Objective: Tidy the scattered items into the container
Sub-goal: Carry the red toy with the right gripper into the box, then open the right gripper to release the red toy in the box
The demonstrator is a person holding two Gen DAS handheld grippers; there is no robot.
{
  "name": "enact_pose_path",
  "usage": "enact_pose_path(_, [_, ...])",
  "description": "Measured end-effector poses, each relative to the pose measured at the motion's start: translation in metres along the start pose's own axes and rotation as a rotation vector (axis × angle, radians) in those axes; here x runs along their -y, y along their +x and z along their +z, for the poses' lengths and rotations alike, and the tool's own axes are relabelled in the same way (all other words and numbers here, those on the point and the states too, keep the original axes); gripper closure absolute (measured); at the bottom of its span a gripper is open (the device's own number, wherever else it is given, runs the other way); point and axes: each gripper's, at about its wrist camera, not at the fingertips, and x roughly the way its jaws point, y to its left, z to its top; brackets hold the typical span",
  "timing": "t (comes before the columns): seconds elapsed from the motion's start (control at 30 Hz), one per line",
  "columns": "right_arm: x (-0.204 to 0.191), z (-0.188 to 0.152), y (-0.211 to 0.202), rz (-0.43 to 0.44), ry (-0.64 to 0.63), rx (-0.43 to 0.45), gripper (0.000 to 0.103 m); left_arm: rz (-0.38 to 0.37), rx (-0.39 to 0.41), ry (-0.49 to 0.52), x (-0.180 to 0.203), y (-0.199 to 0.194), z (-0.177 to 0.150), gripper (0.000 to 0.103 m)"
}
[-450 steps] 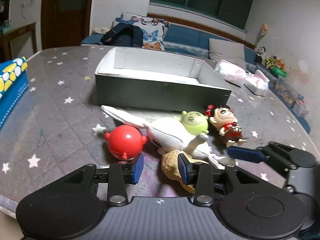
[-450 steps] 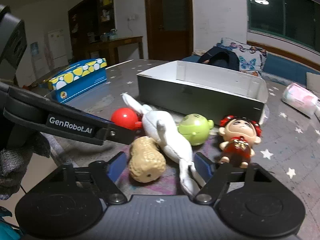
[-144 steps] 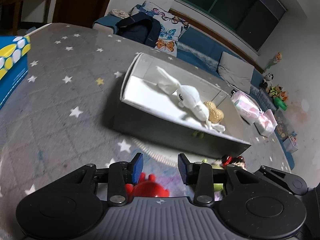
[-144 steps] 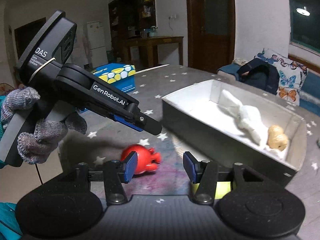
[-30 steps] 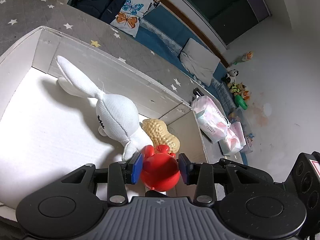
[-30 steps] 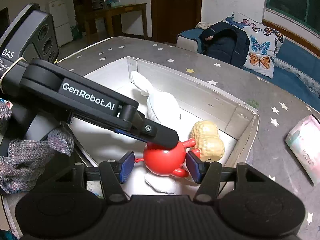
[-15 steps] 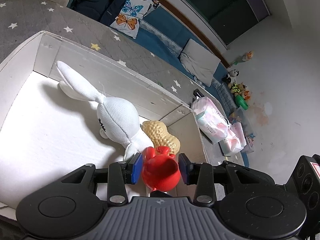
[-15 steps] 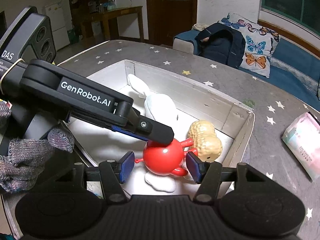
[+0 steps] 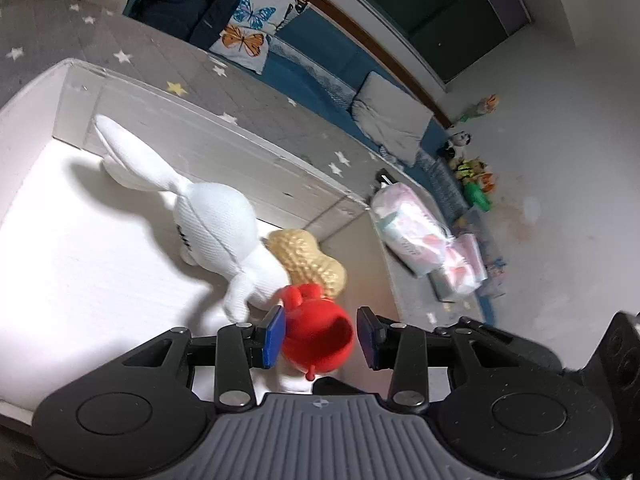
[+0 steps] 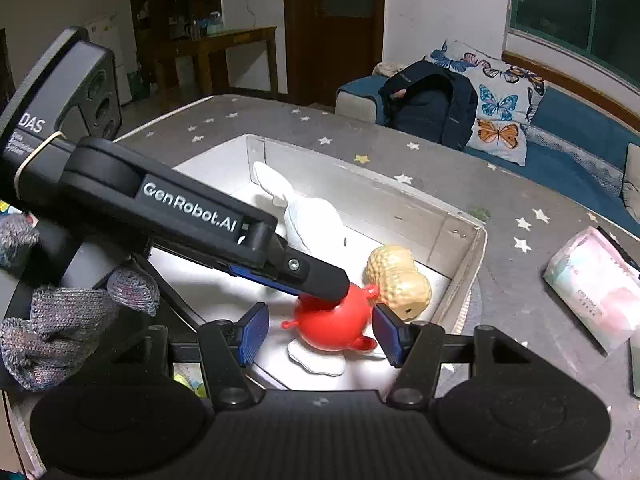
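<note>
The white-lined box [image 9: 224, 136] [image 10: 464, 236] holds a white plush rabbit [image 9: 216, 224] [image 10: 312, 220] and a tan peanut toy [image 9: 308, 260] [image 10: 400, 276]. A round red toy [image 9: 320, 336] [image 10: 332, 324] lies on the rabbit's legs beside the peanut. My left gripper [image 9: 320, 336] is open over the box, with the red toy between its pads and a gap on the right side. Its finger [image 10: 316, 276] crosses above the red toy in the right wrist view. My right gripper [image 10: 316, 332] is open and empty above the box's near edge.
Pink tissue packs [image 9: 416, 232] [image 10: 592, 276] lie on the star-patterned grey table [image 10: 520, 200] right of the box. A dark backpack [image 10: 428, 108] and butterfly pillow [image 10: 500, 116] sit on the blue sofa behind. A gloved hand [image 10: 60, 320] holds the left gripper.
The left gripper's jaws have opened and let go of the red toy, which now rests in the box. The right gripper has stayed open, hovering close by.
</note>
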Motion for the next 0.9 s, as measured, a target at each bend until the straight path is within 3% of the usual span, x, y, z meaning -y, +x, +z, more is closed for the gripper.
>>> enact_pose_path(0.57, [0.002, -0.02, -0.05, -0.036, 0.049, 0.106, 0.043, 0.015, -0.033, 0.026, 0.01, -0.001, -0.012, 0.061])
enact_pose_path(0.9, [-0.022, -0.045, -0.079, -0.042, 0.068, 0.213, 0.028, 0.057, 0.035, 0.105, 0.023, -0.036, -0.031, 0.061])
